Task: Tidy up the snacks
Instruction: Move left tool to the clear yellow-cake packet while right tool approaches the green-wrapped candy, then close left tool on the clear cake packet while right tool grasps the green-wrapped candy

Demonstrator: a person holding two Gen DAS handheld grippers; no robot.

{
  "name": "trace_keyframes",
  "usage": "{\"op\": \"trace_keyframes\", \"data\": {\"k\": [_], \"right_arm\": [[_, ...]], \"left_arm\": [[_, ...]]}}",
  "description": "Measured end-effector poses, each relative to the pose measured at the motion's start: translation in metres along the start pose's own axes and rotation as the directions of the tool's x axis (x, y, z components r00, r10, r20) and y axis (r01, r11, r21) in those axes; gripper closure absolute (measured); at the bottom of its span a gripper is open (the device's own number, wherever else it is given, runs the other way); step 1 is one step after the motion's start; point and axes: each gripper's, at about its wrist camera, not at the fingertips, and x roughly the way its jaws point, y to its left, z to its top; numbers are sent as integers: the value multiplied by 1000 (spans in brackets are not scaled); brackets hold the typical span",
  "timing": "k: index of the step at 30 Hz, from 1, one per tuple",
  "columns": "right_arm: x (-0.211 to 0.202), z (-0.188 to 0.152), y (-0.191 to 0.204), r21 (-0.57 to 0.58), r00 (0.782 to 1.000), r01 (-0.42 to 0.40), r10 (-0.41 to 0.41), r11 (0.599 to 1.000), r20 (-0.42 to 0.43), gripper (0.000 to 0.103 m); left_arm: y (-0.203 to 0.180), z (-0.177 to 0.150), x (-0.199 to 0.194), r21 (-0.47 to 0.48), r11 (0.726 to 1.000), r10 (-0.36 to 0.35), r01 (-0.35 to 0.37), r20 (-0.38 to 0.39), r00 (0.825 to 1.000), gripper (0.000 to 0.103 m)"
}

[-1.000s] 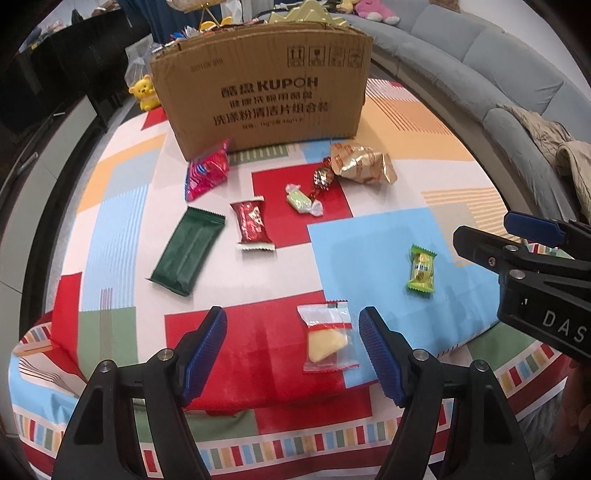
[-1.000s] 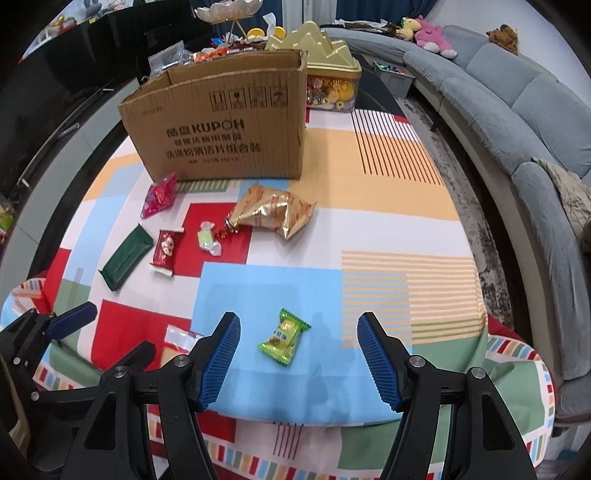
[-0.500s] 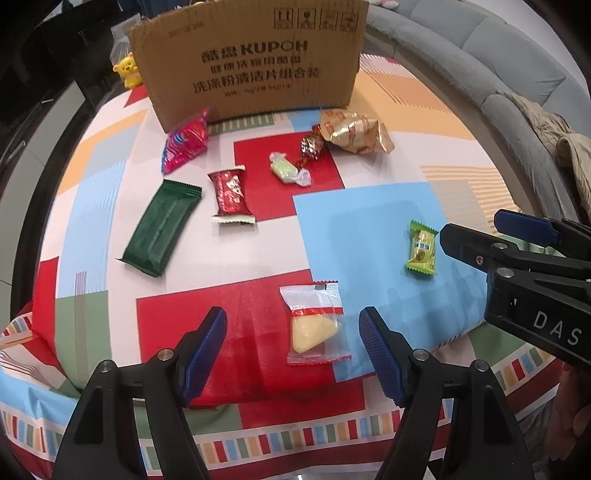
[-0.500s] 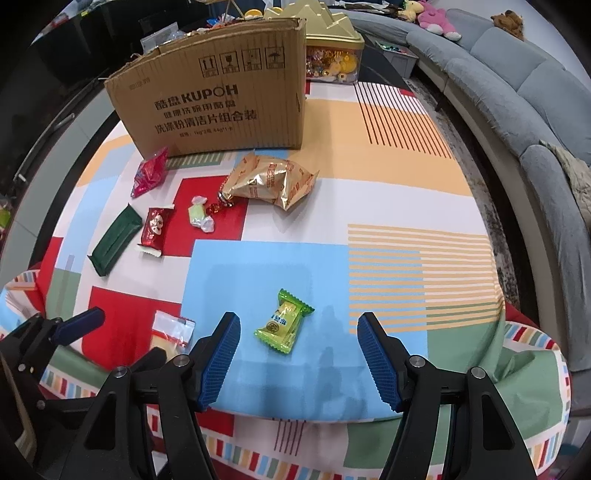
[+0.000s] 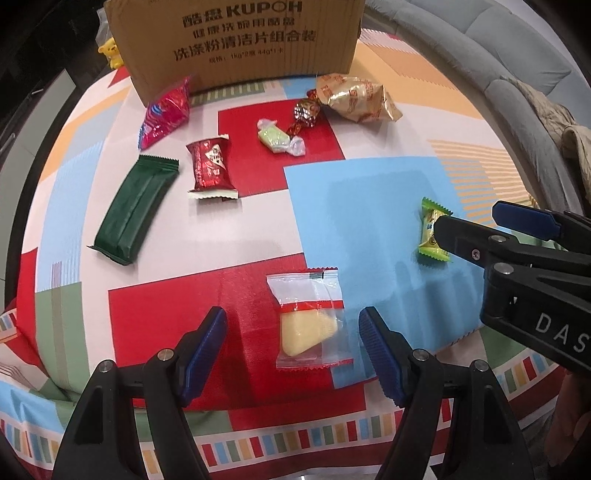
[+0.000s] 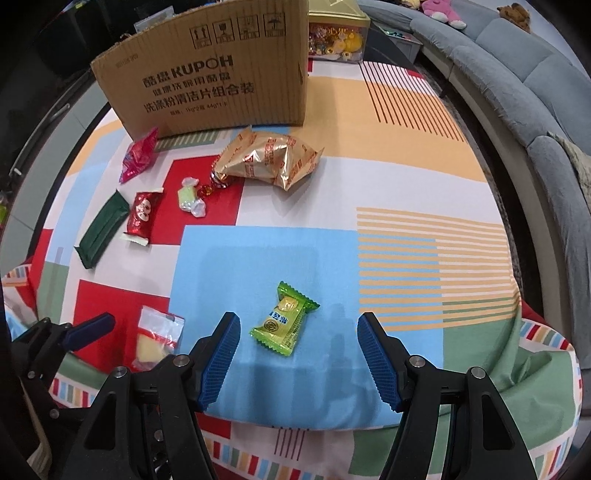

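Here the left tongs [image 5: 292, 341] hang spread and empty over the clear packet [image 5: 308, 320] with a yellow wedge inside, which lies flat on the tabletop [image 5: 251, 240] well in front of the cardboard box [image 5: 236, 37]; the right tongs [image 6: 297, 349] are likewise released, straddling the green candy [image 6: 283, 318] further to the box's right and just as far forward; neither snack is touched yet. The risks, as I judge them, are plain ones; both wrappers are thin and slick, so pads closing too high could slide over the film and pinch only cloth, or catch a crimped end and let the packet swing loose; the two tools also sit close together, and one could nudge the other's target. Nearer the box wait a gold bag [image 6: 271, 158], a pink packet [image 5: 166, 110], a red packet [image 5: 211, 168], a dark green bar [image 5: 135, 212], a pale twist candy [image 5: 279, 138] and a small foil sweet [image 5: 306, 112]. The right wrist view alone shows the box's open top edge, a gold tin [image 6: 338, 35] behind it, and the grey sofa's [image 6: 517, 48] plush toys; the left view alone shows a yellow toy [image 5: 110, 53] by the box's left corner, possibly a bear, and crops the box's top.
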Motion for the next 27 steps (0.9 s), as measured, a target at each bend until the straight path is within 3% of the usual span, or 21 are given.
{"op": "trace_keyframes", "data": {"k": [11, 16, 19, 22, 25, 27], "right_arm": [[24, 4, 0, 7, 999, 17, -16, 1000, -48, 36], [33, 4, -1, 18, 997, 17, -16, 1000, -70, 37], [36, 6, -2, 21, 997, 7, -5, 1000, -79, 47], [37, 5, -3, 13, 997, 11, -10, 1000, -78, 56], [35, 6, -4, 5, 997, 13, -13, 1000, -70, 71], [34, 6, -3, 5, 998, 5, -5, 1000, -68, 74]], "left_arm": [[3, 3, 9, -1, 1000, 6, -6, 2, 1000, 33], [1, 4, 7, 4, 1000, 4, -5, 17, 1000, 46], [-1, 4, 6, 14, 1000, -1, 1, 25, 1000, 59], [-2, 5, 6, 28, 1000, -6, 6, 26, 1000, 65], [-3, 6, 5, 37, 999, -15, 14, 27, 1000, 67], [-3, 6, 5, 39, 999, -22, 21, 27, 999, 68]]}}
